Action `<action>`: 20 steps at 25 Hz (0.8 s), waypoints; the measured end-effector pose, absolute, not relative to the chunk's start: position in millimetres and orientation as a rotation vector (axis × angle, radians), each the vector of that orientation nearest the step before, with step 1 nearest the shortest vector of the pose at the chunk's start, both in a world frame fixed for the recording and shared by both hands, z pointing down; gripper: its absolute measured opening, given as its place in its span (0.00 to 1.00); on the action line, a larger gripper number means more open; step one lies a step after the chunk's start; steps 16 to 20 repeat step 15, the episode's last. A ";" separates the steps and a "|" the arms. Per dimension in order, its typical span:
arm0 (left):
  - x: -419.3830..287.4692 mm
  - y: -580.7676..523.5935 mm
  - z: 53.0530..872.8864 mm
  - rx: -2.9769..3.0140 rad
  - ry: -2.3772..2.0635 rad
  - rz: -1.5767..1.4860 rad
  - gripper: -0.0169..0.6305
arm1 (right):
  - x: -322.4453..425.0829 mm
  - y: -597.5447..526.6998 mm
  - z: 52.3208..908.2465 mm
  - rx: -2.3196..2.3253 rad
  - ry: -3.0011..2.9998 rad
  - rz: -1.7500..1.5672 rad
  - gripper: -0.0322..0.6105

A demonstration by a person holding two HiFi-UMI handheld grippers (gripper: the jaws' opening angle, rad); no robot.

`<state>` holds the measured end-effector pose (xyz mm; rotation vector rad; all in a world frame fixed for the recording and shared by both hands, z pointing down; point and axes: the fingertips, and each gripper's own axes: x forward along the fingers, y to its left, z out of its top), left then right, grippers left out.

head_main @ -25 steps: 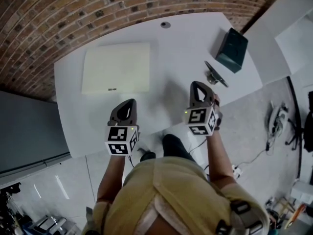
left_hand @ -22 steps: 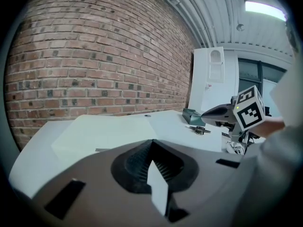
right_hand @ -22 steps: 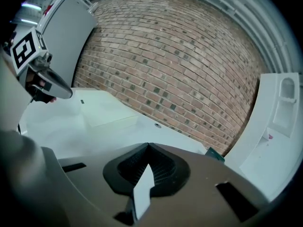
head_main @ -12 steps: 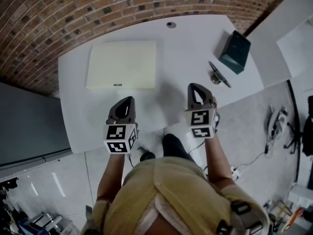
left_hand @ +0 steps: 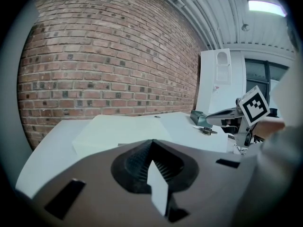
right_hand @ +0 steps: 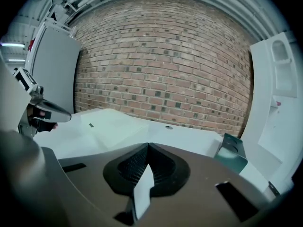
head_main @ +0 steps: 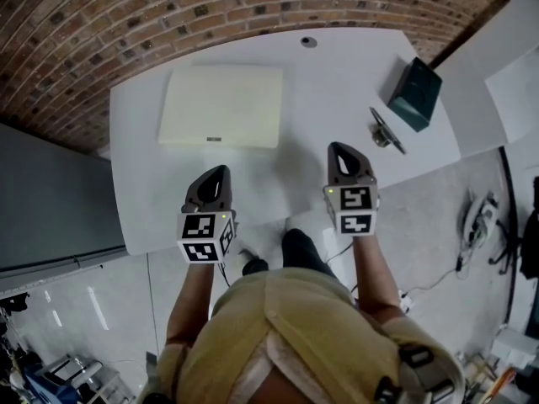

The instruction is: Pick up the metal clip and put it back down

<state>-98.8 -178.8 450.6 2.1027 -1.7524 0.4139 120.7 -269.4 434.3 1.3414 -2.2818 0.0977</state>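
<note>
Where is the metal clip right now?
In the head view, the metal clip lies on the right side of the table, next to the dark green box, ahead and right of the right tool.

No legible text. Cubes on the left gripper [head_main: 217,175] and right gripper [head_main: 341,151] carry coded square markers only. The dark label [head_main: 212,139] at the near edge of the cream board [head_main: 223,99] is too small to read.

We see a cream board [head_main: 223,106] toward the white table's [head_main: 320,99] far left corner, a dark green box [head_main: 415,93] by its right edge, brick wall [head_main: 168,15] beyond.
</note>
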 end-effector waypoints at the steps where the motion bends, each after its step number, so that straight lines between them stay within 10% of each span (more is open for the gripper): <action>1: -99.5 -179.0 450.5 2.100 -1.755 0.413 0.01 | 120.5 -269.9 434.1 1.344 -2.285 0.106 0.05; 20: -101.8 -193.2 452.3 2.057 -1.800 0.406 0.01 | 117.8 -281.9 438.7 1.318 -2.320 0.182 0.05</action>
